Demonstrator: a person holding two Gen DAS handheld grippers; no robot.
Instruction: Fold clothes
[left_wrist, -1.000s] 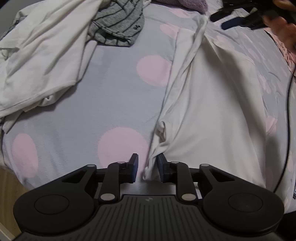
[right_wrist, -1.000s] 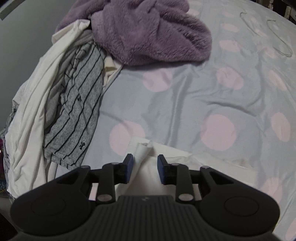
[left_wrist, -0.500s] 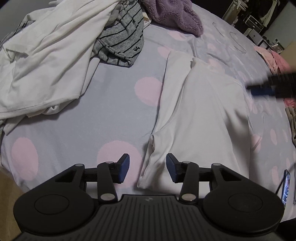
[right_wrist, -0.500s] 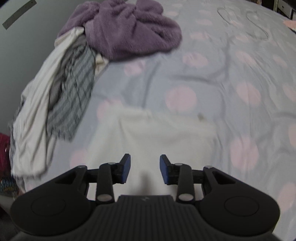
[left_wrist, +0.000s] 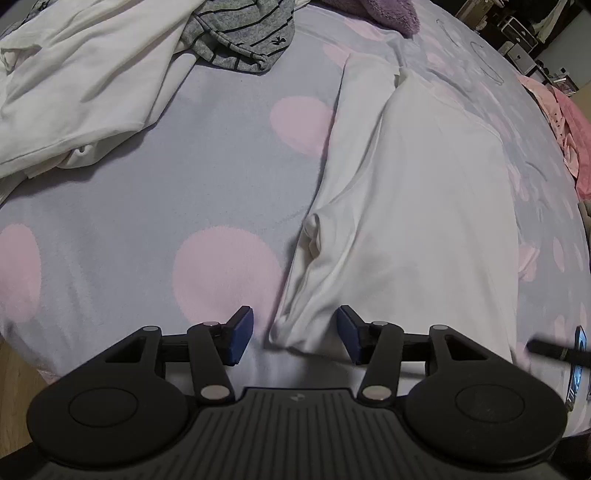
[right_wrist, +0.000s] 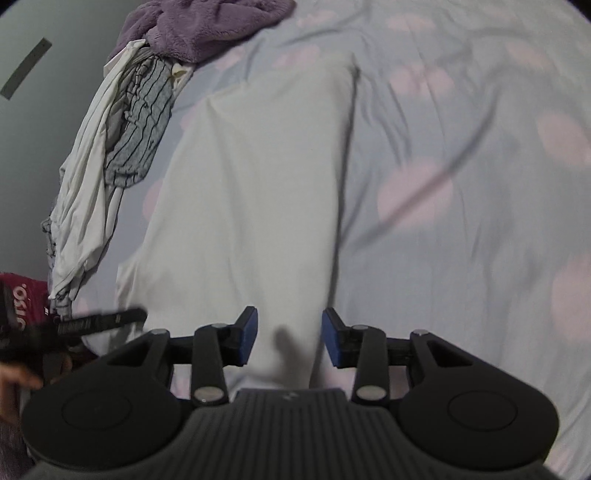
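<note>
Where grippers gape: white garment (left_wrist: 413, 206)

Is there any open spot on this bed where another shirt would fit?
Yes, two. One is the bare spotted sheet between the flat white garment and the crumpled white shirt. The other, wider one lies right of the garment in the right wrist view. The far left corner is crowded: striped top and purple fleece piled together.

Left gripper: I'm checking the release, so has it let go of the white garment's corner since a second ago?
Yes. The left gripper has opened and backed off; the white garment lies flat on the dotted bedsheet, its corner free.
</note>
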